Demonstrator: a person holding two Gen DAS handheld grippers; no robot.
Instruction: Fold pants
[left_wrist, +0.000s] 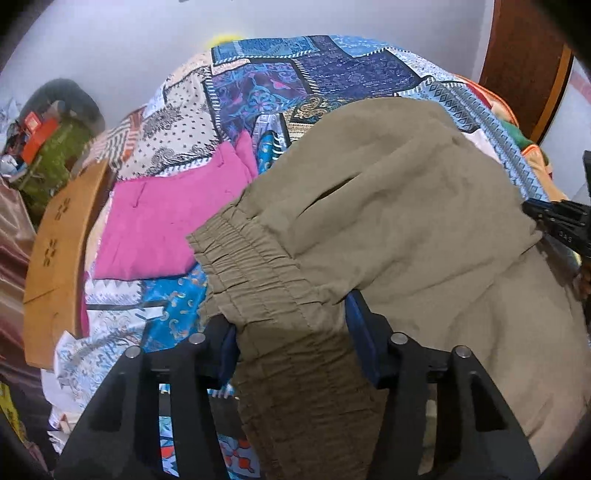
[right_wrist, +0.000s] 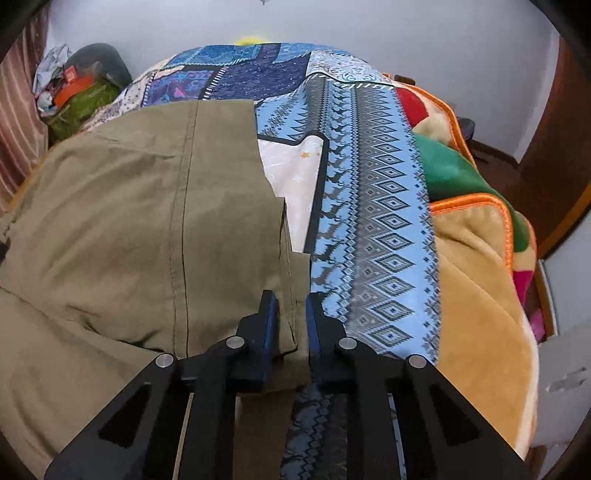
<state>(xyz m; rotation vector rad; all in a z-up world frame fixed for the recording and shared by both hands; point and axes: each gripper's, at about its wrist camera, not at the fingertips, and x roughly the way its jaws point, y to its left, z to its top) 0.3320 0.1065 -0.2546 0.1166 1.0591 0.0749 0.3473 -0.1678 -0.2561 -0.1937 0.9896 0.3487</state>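
Lying crosswise on the bedspread, olive pants, waistband leftward.

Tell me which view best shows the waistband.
The left wrist view: the gathered elastic waistband of the khaki pants runs in full between the left gripper's fingers. The right wrist view shows only plain legs, no waistband.

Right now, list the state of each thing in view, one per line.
Khaki pants: partly folded on the bedspread, waistband bunched.
Left tool: jaws around the elastic waistband.
Right tool: nearly shut on the pants' leg end.
Pink garment: folded flat.
Bedspread: spread out.
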